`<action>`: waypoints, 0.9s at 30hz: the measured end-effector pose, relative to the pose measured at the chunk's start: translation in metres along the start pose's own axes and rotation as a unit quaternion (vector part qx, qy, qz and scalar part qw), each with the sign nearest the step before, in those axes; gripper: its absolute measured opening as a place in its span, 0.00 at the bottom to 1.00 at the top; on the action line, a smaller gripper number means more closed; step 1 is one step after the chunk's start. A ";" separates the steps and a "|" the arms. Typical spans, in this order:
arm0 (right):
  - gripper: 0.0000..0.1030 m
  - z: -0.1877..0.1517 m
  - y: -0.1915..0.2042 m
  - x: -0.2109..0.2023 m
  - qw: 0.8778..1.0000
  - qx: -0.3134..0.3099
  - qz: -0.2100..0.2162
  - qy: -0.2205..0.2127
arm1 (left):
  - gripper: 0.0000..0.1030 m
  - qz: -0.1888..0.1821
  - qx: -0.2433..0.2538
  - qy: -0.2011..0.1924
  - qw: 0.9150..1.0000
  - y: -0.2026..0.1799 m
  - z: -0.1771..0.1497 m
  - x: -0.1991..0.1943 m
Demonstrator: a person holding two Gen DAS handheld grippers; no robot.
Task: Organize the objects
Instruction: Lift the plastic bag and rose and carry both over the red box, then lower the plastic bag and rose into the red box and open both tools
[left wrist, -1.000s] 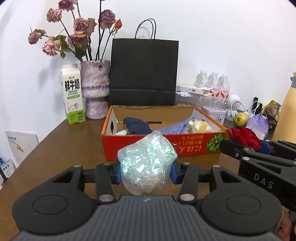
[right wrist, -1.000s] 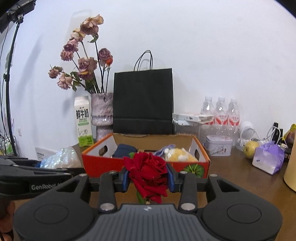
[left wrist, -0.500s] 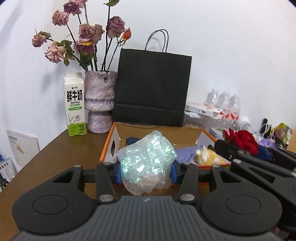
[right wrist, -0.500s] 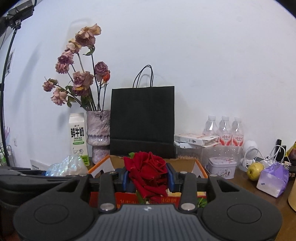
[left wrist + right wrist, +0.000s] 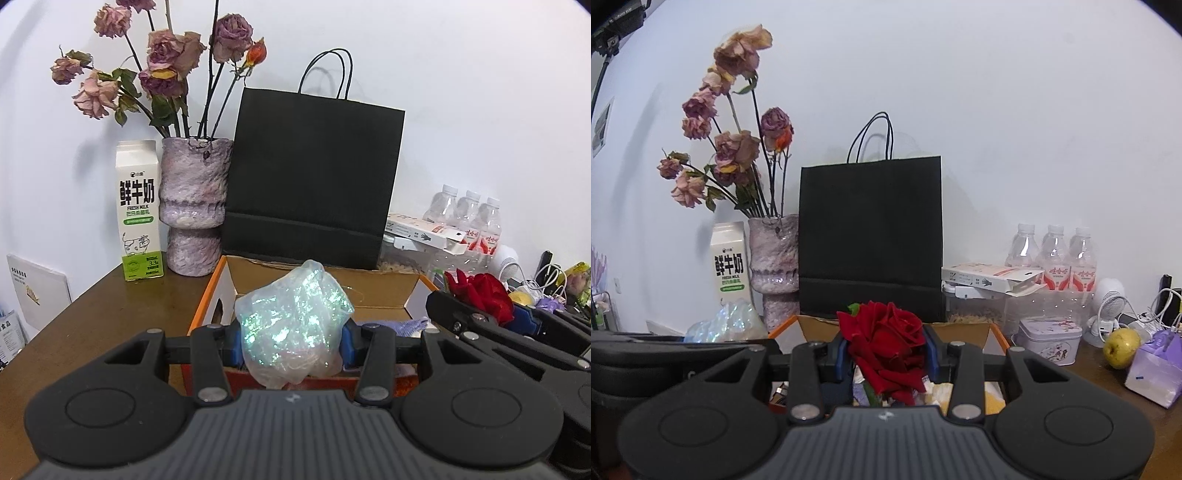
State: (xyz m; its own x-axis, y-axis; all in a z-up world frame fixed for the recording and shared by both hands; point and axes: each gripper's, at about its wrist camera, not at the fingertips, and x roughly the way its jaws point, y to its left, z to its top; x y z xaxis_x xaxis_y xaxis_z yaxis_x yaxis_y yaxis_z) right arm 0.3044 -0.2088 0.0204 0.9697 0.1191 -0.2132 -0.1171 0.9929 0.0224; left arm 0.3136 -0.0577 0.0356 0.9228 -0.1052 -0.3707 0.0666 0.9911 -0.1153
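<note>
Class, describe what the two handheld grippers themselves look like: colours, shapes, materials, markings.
Both the left gripper and right gripper are matte black plastic: a ribbed grey-black body, two round discs on the sides, angular linkage arms with silver screws, and blue pads on the fingers. No cables or sleeves show.

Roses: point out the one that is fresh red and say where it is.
The red rose, clamped in the right gripper above the orange box. The dried roses in the vase are faded pink and purple.

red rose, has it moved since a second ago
Yes. The red rose, clamped in the right gripper, went forward and up: earlier before the box's front wall, now over it.
</note>
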 end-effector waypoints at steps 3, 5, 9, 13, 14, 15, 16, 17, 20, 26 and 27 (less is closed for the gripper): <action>0.36 0.001 -0.003 0.012 1.000 -0.003 -0.001 0.002 | 0.45 0.001 0.003 -0.001 1.000 -0.002 0.002 0.010; 0.36 0.001 -0.004 0.020 1.000 -0.005 -0.001 0.004 | 0.45 0.001 0.004 0.000 1.000 -0.003 0.004 0.017; 0.36 0.002 -0.009 0.038 1.000 -0.010 -0.003 0.008 | 0.45 0.003 0.008 0.002 1.000 -0.004 0.008 0.031; 0.36 0.003 -0.015 0.055 1.000 -0.011 -0.003 0.013 | 0.45 0.004 0.011 0.001 1.000 -0.005 0.012 0.046; 0.36 0.002 -0.016 0.058 1.000 -0.011 -0.002 0.015 | 0.45 0.005 0.012 0.001 1.000 -0.005 0.013 0.049; 0.36 0.002 -0.018 0.062 1.000 -0.011 -0.002 0.017 | 0.45 0.005 0.013 0.002 1.000 -0.005 0.014 0.053; 0.36 0.002 -0.019 0.065 1.000 -0.012 -0.003 0.018 | 0.45 0.005 0.014 0.002 1.000 -0.005 0.014 0.056; 0.36 0.002 -0.021 0.069 1.000 -0.012 -0.003 0.020 | 0.45 0.004 0.015 0.003 1.000 -0.005 0.015 0.059; 0.36 0.002 -0.025 0.080 1.000 -0.012 -0.003 0.024 | 0.45 0.005 0.020 0.003 1.000 -0.006 0.016 0.068; 0.36 0.002 -0.032 0.099 0.999 -0.009 -0.002 0.038 | 0.45 0.005 0.023 0.003 1.000 -0.006 0.020 0.085; 0.36 0.001 -0.033 0.102 0.999 -0.010 -0.003 0.040 | 0.45 0.005 0.023 0.003 1.000 -0.006 0.021 0.089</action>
State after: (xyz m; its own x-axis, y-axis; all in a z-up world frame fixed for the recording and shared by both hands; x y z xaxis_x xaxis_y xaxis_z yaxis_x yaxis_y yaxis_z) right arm 0.4078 -0.2292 -0.0012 0.9501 0.1125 -0.2911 -0.1170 0.9931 0.0019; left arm 0.4029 -0.0711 0.0227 0.9211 -0.0953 -0.3775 0.0747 0.9948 -0.0689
